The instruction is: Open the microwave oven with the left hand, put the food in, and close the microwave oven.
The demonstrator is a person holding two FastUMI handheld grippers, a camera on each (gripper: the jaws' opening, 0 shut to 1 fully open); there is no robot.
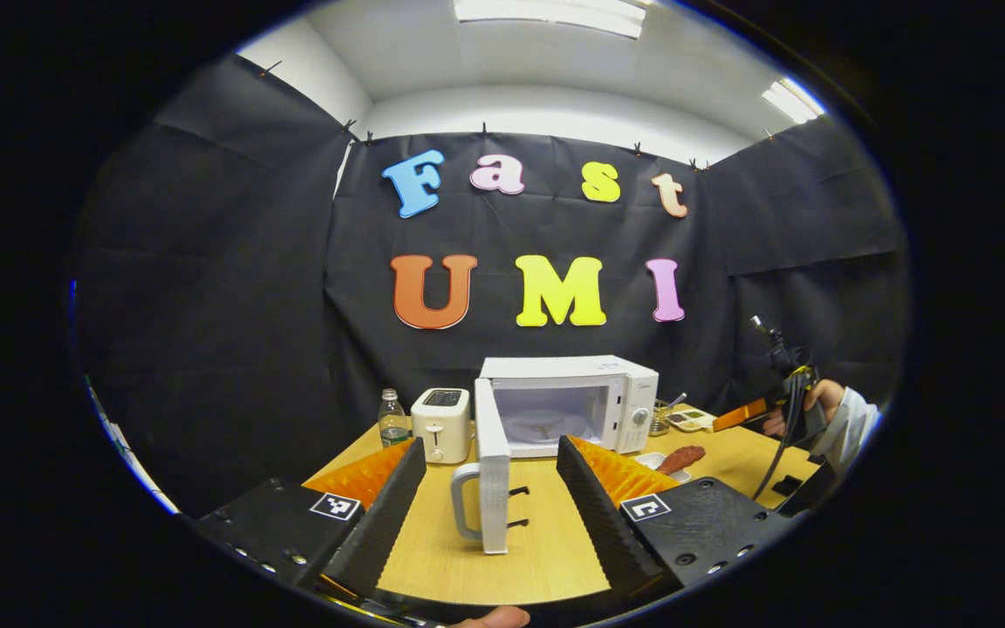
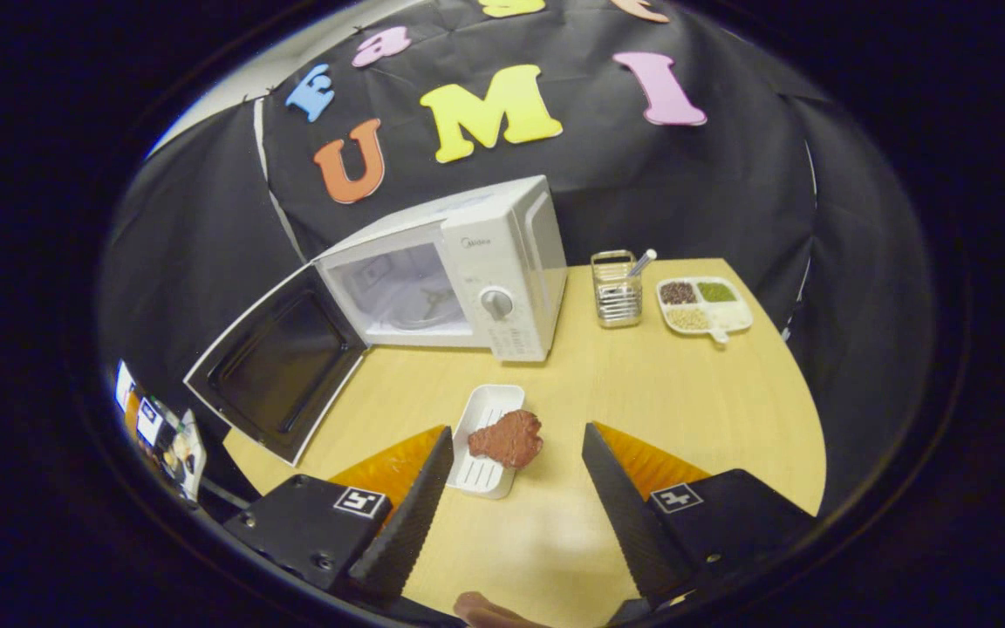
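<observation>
- microwave door swung wide; my left gripper spread, gripping nothing (door handle sits between fingers)
- my right gripper spread, empty; food on white tray, probably overhanging

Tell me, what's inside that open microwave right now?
The microwave stands with its door swung open. Inside I see a pale cavity with a round turntable plate and no food on it. The meat sits outside, on the small white tray. The cavity's near corners are hidden.

Toaster, bottle, utensil holder, sectioned dish on table.
</observation>
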